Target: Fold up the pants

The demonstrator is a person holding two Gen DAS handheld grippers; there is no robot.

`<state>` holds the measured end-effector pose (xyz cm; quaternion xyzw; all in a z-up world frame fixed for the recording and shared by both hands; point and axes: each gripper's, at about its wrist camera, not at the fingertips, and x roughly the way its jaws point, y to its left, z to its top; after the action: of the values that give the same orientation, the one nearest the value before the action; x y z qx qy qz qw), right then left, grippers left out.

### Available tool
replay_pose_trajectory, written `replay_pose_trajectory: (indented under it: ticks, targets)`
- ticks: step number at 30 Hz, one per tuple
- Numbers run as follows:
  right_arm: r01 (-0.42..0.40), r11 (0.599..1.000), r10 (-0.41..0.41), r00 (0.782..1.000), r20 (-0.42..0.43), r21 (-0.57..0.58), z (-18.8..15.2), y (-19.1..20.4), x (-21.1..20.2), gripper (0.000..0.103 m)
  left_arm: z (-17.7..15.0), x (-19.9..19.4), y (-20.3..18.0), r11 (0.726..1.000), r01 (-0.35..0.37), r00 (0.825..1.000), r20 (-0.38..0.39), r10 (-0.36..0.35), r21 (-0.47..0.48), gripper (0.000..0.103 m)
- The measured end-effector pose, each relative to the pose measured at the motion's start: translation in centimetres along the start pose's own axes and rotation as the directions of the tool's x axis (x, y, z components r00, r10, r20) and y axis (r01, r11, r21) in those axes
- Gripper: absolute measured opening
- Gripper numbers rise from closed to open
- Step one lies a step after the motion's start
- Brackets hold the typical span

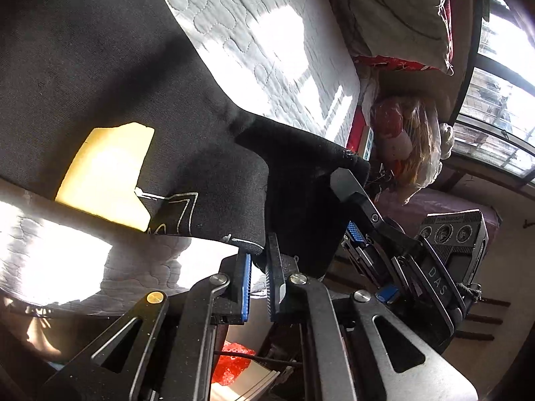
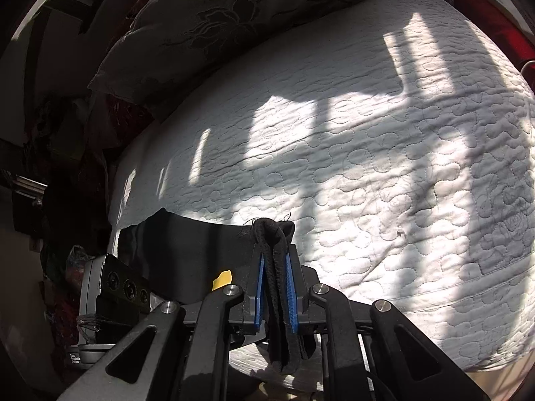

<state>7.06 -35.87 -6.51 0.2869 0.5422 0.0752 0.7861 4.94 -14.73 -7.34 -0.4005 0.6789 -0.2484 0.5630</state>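
The black pants (image 1: 110,77) with a yellow patch (image 1: 107,173) and white print hang stretched above the white quilted bed (image 1: 267,40). My left gripper (image 1: 258,260) is shut on the pants' lower edge. My right gripper (image 2: 275,267) is shut on a bunched black edge of the pants (image 2: 272,234), which spread to its left (image 2: 187,244). The right gripper also shows in the left wrist view (image 1: 347,207), holding the cloth close beside the left one. The left gripper's body (image 2: 110,287) shows in the right wrist view.
The quilted mattress (image 2: 367,153) fills the right wrist view, with sunlit patches. A grey floral pillow (image 2: 207,16) lies at its head, also in the left wrist view (image 1: 394,10). A window (image 1: 495,93) and plastic bags (image 1: 401,140) are beside the bed.
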Motion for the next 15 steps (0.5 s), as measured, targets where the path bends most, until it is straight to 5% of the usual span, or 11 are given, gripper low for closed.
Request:
replay_pose_trajectory:
  ticks: [15]
  targets:
    - [-0.005,0.990,-0.006,0.997,-0.078,-0.142,0.5,13.2,6.5,0.011,3.8,-8.6,6.4,0.984,0.119,0.981,0.167,-0.096,-0.134,0.005]
